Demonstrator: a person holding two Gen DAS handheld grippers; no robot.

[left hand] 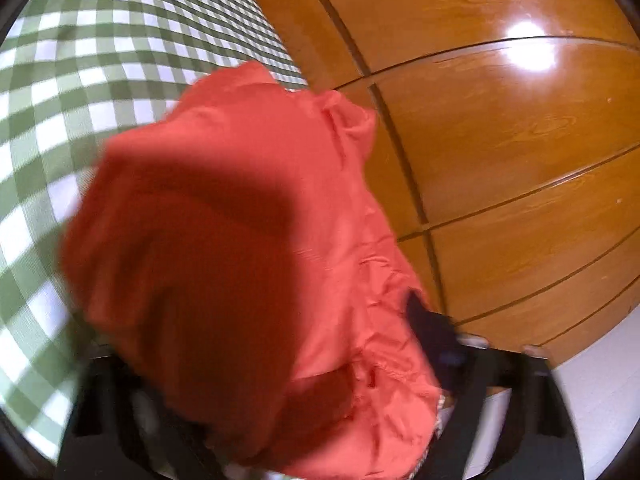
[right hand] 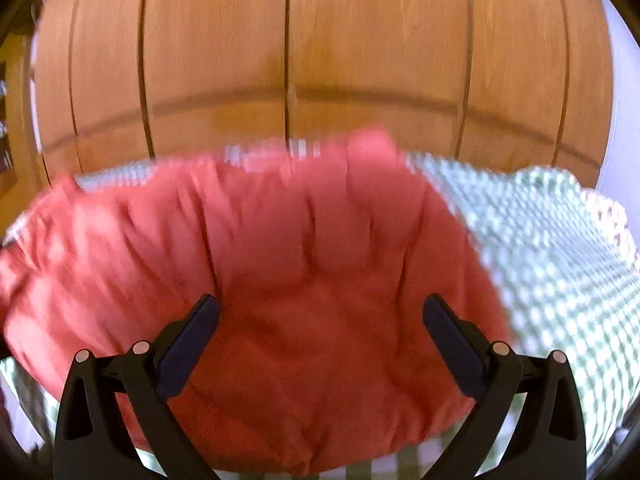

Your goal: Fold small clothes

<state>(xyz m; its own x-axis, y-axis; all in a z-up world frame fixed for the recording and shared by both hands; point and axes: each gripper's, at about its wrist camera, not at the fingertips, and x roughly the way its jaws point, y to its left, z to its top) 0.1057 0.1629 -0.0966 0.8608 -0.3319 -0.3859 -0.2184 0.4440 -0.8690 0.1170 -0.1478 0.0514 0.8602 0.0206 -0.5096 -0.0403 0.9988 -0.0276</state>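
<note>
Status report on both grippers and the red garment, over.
Left gripper mostly buried under red garment, grip unclear. Right gripper open above it, holding nothing. Garment bunched on green checked cloth. Nothing in the way.

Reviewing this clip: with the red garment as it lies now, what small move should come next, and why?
Probably carry the left gripper with its red garment over the checked cloth; the fabric is draped over its jaws, while the right gripper hangs open above it.

Green-and-white checked cloth fills the left of the left wrist view. Glossy wooden panelling with dark grooves occupies the right, bright glare at upper right. White surface at lower right.
</note>
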